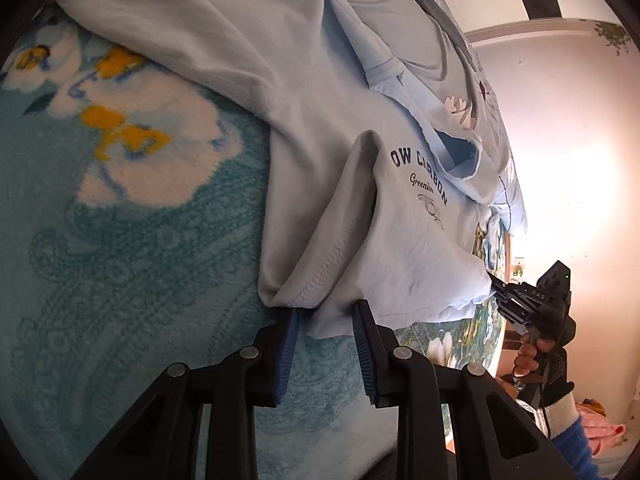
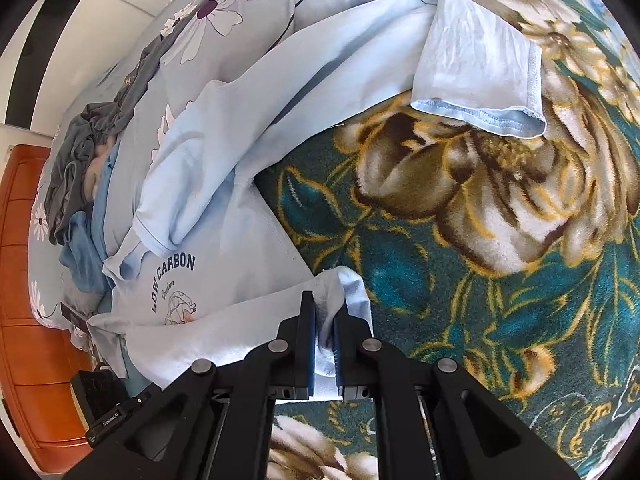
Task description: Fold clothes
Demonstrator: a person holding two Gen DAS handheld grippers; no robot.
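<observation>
A pale blue T-shirt (image 1: 360, 220) printed "LOW CARBON" lies crumpled on the bed, seen also in the right wrist view (image 2: 224, 280). My left gripper (image 1: 326, 320) stands open at the shirt's stitched hem. A fold of the hem lies at its fingertips, and the pads do not press it. My right gripper (image 2: 324, 320) is shut on a bunched corner of the same shirt, with cloth pinched between its blue pads. In the left wrist view, the right gripper (image 1: 496, 284) shows at the shirt's far edge, held by a gloved hand (image 1: 556, 376).
A teal floral blanket (image 1: 120, 240) (image 2: 480, 240) covers the bed. A second light blue garment (image 2: 480, 52) lies beyond the shirt. Grey and blue clothes (image 2: 80, 152) are piled on a flowered duvet (image 2: 200, 20). An orange wooden cabinet (image 2: 32, 280) stands beside the bed.
</observation>
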